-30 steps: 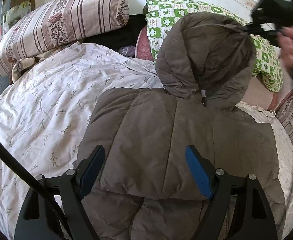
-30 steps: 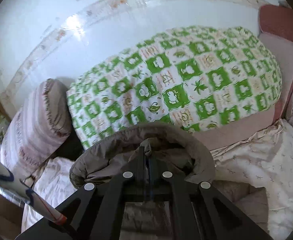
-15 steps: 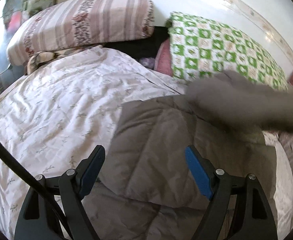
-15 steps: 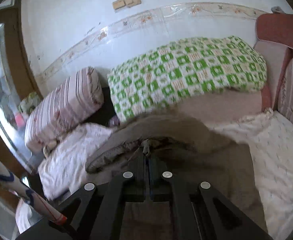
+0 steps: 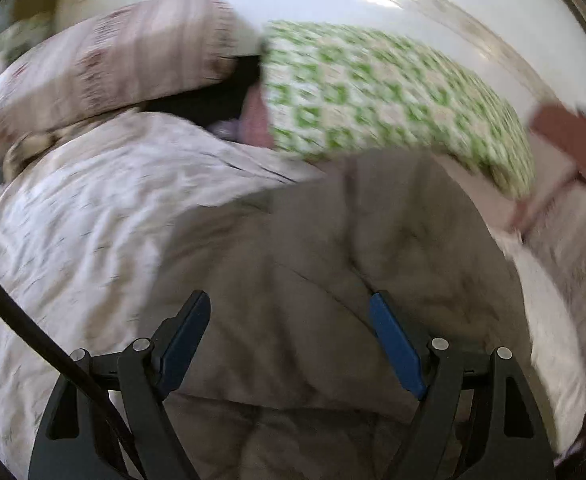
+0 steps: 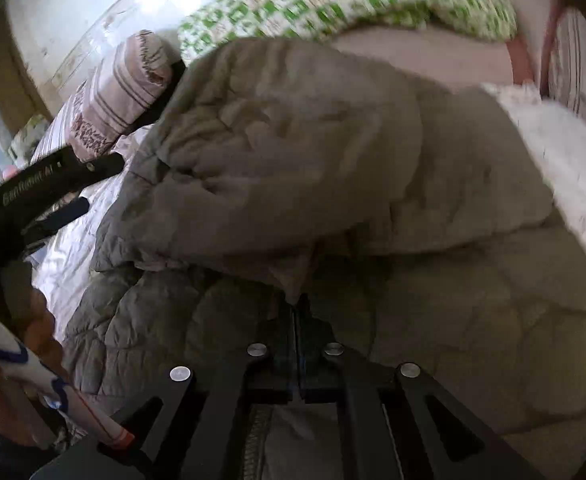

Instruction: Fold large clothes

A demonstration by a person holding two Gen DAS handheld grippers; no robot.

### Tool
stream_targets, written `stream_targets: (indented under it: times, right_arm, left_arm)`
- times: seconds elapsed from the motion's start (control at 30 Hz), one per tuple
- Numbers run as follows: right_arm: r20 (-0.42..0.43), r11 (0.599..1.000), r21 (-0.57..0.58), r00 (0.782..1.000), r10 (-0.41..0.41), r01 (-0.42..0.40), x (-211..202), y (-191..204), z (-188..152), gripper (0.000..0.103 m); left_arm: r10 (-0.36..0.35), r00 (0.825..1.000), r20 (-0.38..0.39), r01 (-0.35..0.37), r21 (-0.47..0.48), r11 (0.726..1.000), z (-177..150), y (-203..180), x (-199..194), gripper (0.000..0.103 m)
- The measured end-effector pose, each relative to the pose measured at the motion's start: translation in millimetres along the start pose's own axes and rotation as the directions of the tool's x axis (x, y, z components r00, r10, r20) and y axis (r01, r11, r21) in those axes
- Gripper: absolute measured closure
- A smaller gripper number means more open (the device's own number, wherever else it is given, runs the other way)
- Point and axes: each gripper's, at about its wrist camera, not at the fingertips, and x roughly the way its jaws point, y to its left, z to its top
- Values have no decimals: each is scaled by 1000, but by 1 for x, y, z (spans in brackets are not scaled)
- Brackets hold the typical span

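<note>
Your right tongs (image 6: 296,312) are clamping fully closed on the edge of the hood (image 6: 285,152), which is lying folded down over the grey padded jacket (image 6: 473,340) on the bed. Your left tongs (image 5: 289,320) are hanging wide apart above the jacket's body, gripping nothing. The floral bedsheet (image 5: 73,216) is giving you open room at 9 o'clock; a narrow strip is showing past the jacket's edge at 3 o'clock. Farther off, the striped pillow (image 5: 105,60) at 11 o'clock and the green checked quilt (image 5: 373,92) at 1 o'clock are closing off the far edge.
</note>
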Motion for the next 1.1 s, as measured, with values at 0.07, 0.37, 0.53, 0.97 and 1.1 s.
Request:
stream_targets:
  times: [0.07, 0.37, 0.53, 0.97, 1.1]
  right_arm:
    - [-25, 1000, 11, 1000, 4, -4, 4, -5, 0, 102]
    - [77, 999, 7, 996, -34, 34, -48, -17, 33, 101]
    - [187, 994, -72, 980, -65, 80, -58, -1, 86, 89]
    - [8, 988, -99, 993, -116, 116, 63, -33, 80, 82]
    - [5, 986, -119, 993, -120, 120, 55, -30, 85, 83]
  left_arm:
    - [42, 997, -61, -37, 75, 996, -8, -17, 19, 22]
    - [112, 979, -169, -100, 79, 992, -23, -16, 45, 17]
    - [116, 979, -169, -103, 83, 991, -21, -15, 47, 17]
    - [121, 976, -180, -106, 91, 990, -23, -13, 51, 10]
    - [109, 980, -168, -97, 78, 992, -20, -11, 46, 10]
